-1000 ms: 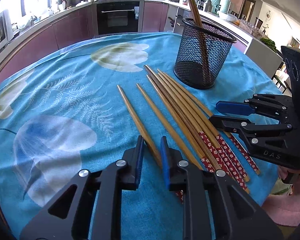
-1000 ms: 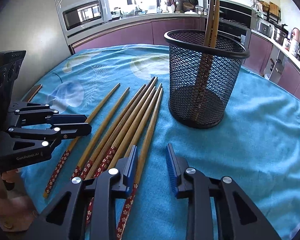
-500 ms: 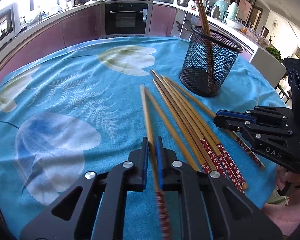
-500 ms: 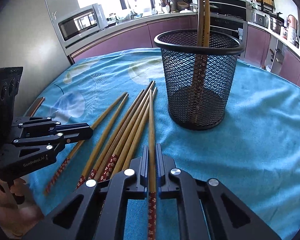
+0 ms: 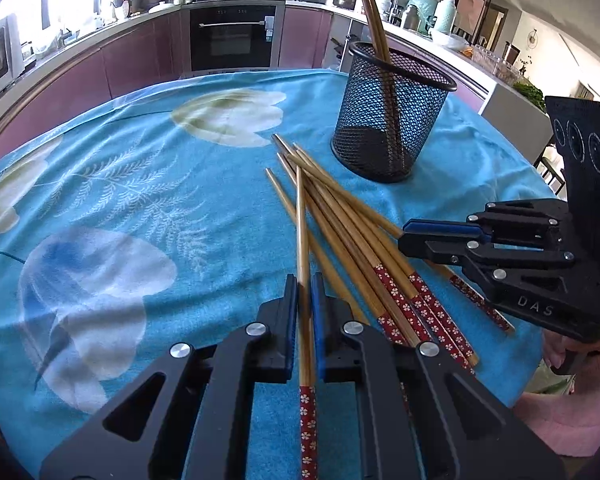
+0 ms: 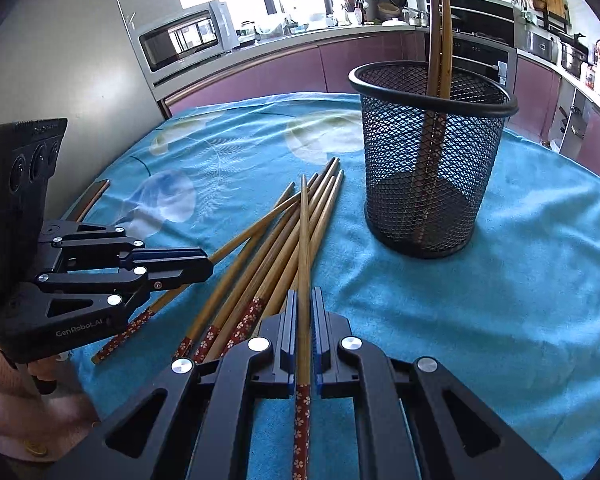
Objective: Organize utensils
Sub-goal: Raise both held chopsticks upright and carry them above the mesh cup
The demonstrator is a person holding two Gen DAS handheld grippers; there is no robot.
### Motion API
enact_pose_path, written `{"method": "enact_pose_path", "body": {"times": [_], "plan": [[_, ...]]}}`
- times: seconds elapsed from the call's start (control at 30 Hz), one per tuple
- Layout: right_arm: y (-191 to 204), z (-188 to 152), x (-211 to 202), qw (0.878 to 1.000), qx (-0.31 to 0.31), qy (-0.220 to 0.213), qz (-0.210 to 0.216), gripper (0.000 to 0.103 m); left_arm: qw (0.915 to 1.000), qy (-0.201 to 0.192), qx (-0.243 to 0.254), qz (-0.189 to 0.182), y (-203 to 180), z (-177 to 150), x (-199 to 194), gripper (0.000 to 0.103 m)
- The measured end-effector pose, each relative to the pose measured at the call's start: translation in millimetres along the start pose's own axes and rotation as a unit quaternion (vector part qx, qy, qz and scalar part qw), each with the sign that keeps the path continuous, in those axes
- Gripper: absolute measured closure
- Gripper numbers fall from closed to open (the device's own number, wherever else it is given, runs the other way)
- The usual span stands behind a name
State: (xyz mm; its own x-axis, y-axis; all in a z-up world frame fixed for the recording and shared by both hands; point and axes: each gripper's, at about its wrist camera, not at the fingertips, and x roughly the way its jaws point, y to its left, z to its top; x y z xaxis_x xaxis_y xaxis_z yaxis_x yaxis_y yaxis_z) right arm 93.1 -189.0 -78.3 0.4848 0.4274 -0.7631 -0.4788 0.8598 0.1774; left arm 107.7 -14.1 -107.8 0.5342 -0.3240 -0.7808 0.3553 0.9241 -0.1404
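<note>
In the left wrist view my left gripper is shut on one bamboo chopstick. The stick's red flowered end points back at the camera, and its tip lies over the loose chopsticks on the blue cloth. In the right wrist view my right gripper is shut the same way on another chopstick. Each view shows the other gripper from the side: the right gripper and the left gripper. A black mesh cup stands upright beyond the pile with two chopsticks in it.
The blue flowered tablecloth covers a round table, and its near edge runs just under both grippers. A hand in a pink sleeve holds the right gripper's handle. Kitchen counters, an oven and a microwave stand behind the table.
Both grippers were open a second ago and have since closed, each on one chopstick. Each gripped stick has swung into line with its fingers and now crosses over the pile.
</note>
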Motion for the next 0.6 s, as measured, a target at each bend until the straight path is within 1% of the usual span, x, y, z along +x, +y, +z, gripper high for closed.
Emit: {"method": "enact_pose_path", "body": {"times": [0.13, 0.4, 0.53, 0.6], "plan": [[-3, 3, 6, 1.000, 0.001, 0.010, -0.001, 0.096, 1.0000, 0.006, 0.005, -0.002, 2, 1, 5, 0.095], [-6, 5, 10, 1.000, 0.005, 0.009, 0.005, 0.097, 0.9999, 0.008, 0.008, 0.001, 1, 6, 9, 0.094], [-8, 3, 1, 1.000, 0.009, -0.005, 0.011, 0.097, 1.0000, 0.004, 0.001, 0.003, 1, 7, 7, 0.095], [-7, 3, -8, 1.000, 0.006, -0.018, 0.016, 0.097, 1.0000, -0.002, -0.002, 0.001, 1, 8, 2, 0.095]]}}
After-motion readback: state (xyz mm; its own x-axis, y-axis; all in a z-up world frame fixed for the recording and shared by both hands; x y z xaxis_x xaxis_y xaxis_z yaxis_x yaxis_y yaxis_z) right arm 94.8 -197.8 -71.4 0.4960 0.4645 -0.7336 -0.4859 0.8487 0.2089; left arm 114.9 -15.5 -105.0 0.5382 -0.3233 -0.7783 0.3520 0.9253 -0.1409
